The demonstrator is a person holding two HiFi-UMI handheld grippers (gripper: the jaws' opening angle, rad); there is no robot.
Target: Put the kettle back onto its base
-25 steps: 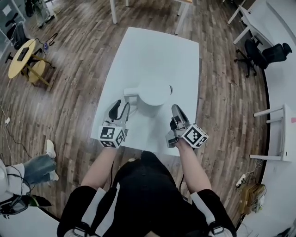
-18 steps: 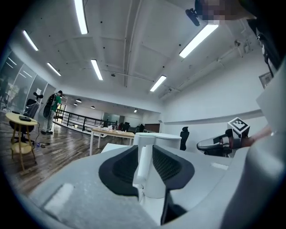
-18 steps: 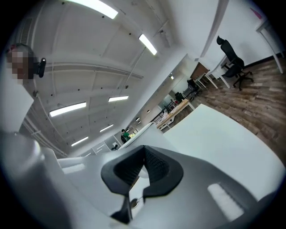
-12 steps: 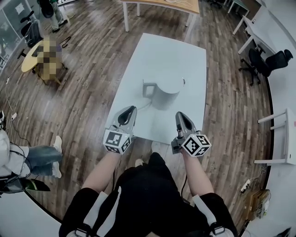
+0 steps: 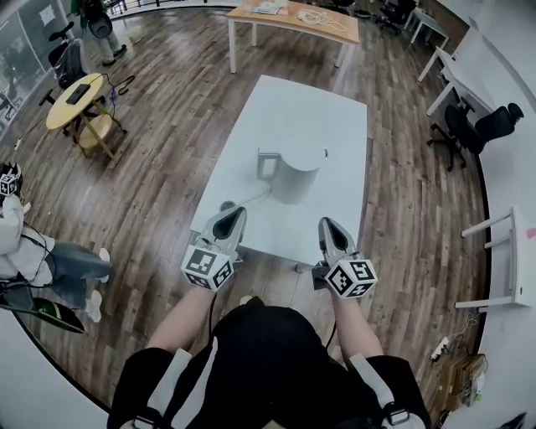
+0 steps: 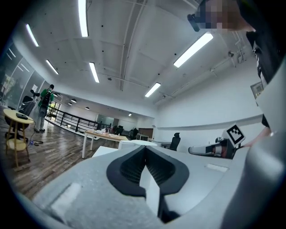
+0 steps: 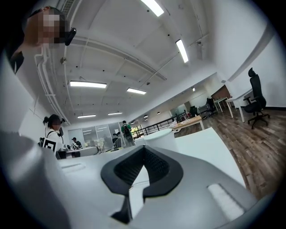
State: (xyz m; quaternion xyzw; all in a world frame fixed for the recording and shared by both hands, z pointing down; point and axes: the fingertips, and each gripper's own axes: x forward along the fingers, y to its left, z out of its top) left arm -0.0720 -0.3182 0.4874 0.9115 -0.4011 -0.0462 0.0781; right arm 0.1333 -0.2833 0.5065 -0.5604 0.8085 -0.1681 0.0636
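Left gripper (image 5: 229,214) jaws just clamped together, nothing between them; right gripper (image 5: 327,226) likewise fully closed and empty; both held level, side by side, noses pointing away from the person toward the kettle (image 5: 298,173); marker cubes (image 5: 207,268) at the rear face up at the head camera; bare forearms (image 5: 186,312) run straight back behind them; left tip overlaps the near-left corner of the white table (image 5: 339,117), right tip sits at its near edge; neither touches the kettle; kettle is white, upright, handle to the left, standing mid-table well clear of both tools; thin cord (image 5: 251,199) trails from its foot toward the left gripper; base probably under it, can't resolve from above; wooden table (image 5: 293,18) beyond.
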